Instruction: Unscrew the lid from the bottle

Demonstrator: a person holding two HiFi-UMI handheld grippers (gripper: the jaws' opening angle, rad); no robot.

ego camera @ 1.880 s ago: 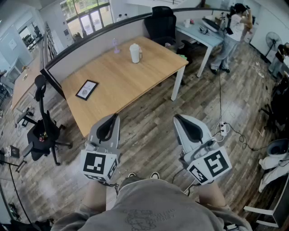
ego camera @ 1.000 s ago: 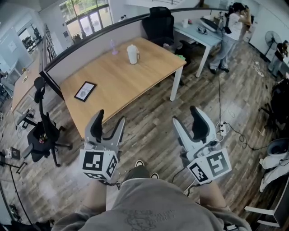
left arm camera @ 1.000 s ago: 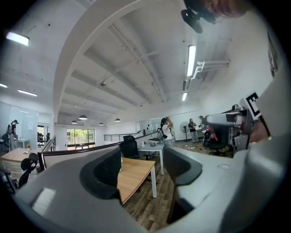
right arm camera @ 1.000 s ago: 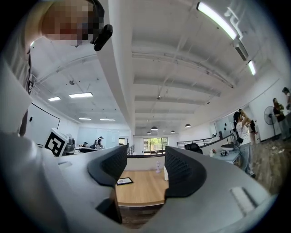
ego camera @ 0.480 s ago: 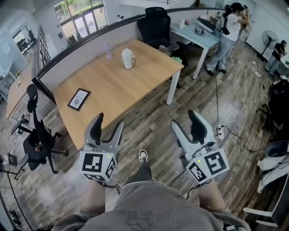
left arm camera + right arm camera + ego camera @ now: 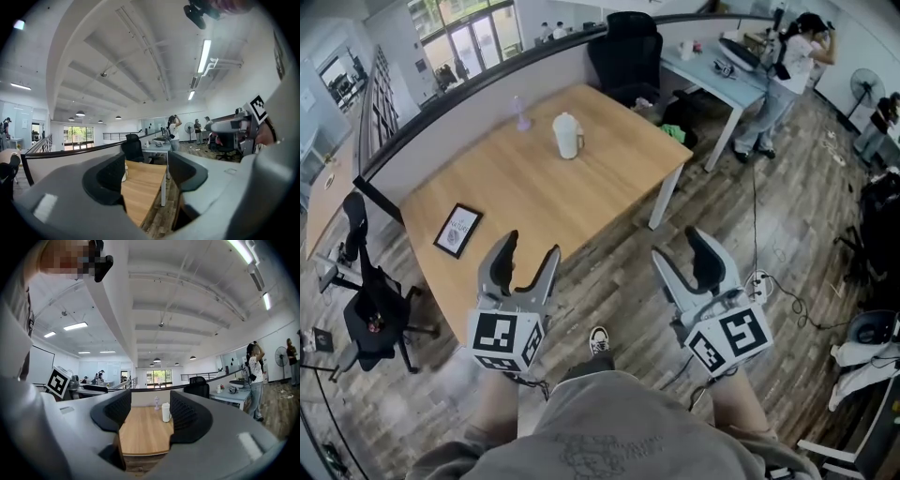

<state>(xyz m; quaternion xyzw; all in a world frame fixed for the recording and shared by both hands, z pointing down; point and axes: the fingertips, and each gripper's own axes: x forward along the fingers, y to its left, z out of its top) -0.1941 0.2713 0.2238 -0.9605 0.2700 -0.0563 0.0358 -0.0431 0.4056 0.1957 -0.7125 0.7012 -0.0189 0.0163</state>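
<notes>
Head view: white lidded bottle (image 6: 568, 135) stands upright on far part of light wooden table (image 6: 516, 187), well ahead of both claws; left gripper (image 6: 531, 246) looks slightly nearer than right gripper (image 6: 675, 244). Left gripper view: jaws apart, empty, bottle barely peeks past one jaw. Right gripper view: jaws apart, nothing held, bottle lined up btwn them, far off

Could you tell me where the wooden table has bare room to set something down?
The middle of the table, between the framed card at its left end and the white bottle, is bare, as is the right corner. The far side by the partition is busier: the bottle and a small purple item.
</notes>
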